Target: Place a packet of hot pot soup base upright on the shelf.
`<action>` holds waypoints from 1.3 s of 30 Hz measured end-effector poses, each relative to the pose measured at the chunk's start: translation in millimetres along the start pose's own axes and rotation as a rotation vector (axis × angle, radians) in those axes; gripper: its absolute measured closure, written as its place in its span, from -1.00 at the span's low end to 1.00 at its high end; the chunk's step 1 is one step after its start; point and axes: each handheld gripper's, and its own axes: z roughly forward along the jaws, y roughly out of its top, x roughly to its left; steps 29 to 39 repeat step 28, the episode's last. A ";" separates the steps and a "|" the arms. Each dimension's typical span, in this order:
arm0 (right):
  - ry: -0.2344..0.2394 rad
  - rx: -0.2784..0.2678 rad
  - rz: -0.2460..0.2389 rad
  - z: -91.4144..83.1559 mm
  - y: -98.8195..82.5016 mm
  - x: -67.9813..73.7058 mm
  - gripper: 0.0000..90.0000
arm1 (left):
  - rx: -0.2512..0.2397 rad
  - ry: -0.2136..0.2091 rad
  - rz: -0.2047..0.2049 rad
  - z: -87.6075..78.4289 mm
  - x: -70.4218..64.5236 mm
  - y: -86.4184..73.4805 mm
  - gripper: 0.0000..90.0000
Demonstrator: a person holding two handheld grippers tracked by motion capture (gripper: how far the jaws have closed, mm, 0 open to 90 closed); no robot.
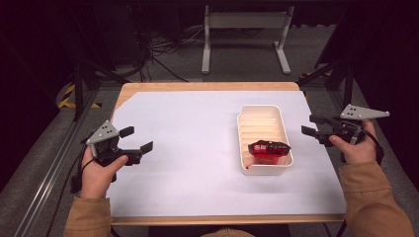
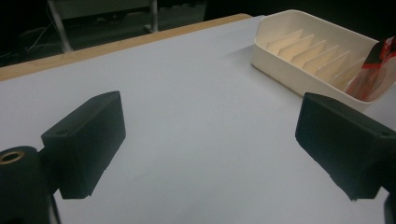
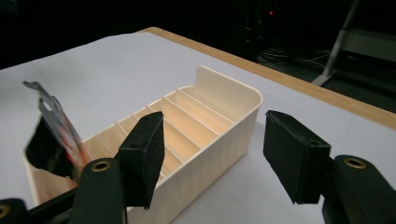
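I hold both hand-held grippers wide and empty: the right hand-held gripper point(image 1: 312, 125) just beside the slotted tray point(image 1: 246, 122), whose nearest slot keeps a red packet point(image 1: 268, 150) upright; the left hand-held gripper point(image 1: 137, 139) waits well apart on the bench point(image 1: 188, 143).

Tan sleeves point(image 1: 375, 197), black claws, grey plates point(image 1: 364, 112)

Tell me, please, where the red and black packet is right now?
In the high view, the red and black packet stands in the near end of the cream slotted tray, right of centre, nearer the right gripper.
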 end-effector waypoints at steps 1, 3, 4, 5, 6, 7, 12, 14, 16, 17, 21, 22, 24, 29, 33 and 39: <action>-0.007 -0.004 0.005 1.6 -3.5 -0.9 -0.13 | -0.001 0.000 -0.005 0.3 0.3 -0.5 -0.79; -0.018 -0.010 0.012 3.7 -8.6 -2.1 -0.12 | 0.002 -0.005 -0.006 1.2 1.5 -1.5 -0.80; -0.022 -0.014 0.022 5.2 -12.4 -2.8 -0.12 | 0.000 -0.005 -0.009 1.5 1.8 -2.1 -0.80; -0.025 -0.013 0.028 6.1 -14.7 -3.3 -0.12 | 0.003 -0.007 -0.015 1.7 2.1 -2.7 -0.80; -0.033 -0.011 0.032 7.2 -18.0 -4.0 -0.12 | 0.004 -0.009 -0.018 2.1 2.6 -3.4 -0.80; -0.037 -0.009 0.044 8.6 -21.1 -4.4 -0.12 | 0.001 -0.006 -0.017 2.6 3.4 -4.1 -0.80; -0.066 0.022 0.046 14.5 -35.4 -7.6 -0.12 | -0.003 -0.007 -0.025 5.0 9.3 -9.8 -0.80; -0.068 0.023 0.060 16.5 -40.2 -8.4 -0.12 | -0.001 -0.009 -0.034 6.6 12.9 -14.3 -0.80; -0.072 0.028 0.059 19.1 -44.7 -9.7 -0.13 | 0.018 -0.010 -0.038 7.9 15.2 -18.4 -0.80; -0.076 0.036 0.059 20.5 -47.0 -9.7 -0.13 | 0.019 -0.013 -0.042 8.5 16.3 -19.6 -0.80; -0.078 0.065 0.060 26.8 -54.8 -9.5 -0.14 | 0.020 -0.014 -0.048 9.6 18.0 -22.0 -0.80; -0.078 0.068 0.060 27.7 -55.9 -9.5 -0.15 | 0.019 -0.016 -0.053 9.5 18.0 -22.5 -0.80; -0.074 0.075 0.061 29.6 -58.3 -9.1 -0.15 | 0.021 -0.016 -0.057 8.8 18.5 -22.8 -0.80; -0.075 0.086 0.060 31.4 -61.0 -7.3 -0.14 | 0.017 -0.016 -0.066 7.8 19.9 -23.5 -0.80; -0.075 0.086 0.060 31.4 -61.0 -7.3 -0.14 | 0.017 -0.016 -0.066 7.8 19.9 -23.5 -0.80; -0.075 0.086 0.060 31.4 -61.0 -7.3 -0.14 | 0.017 -0.016 -0.066 7.8 19.9 -23.5 -0.80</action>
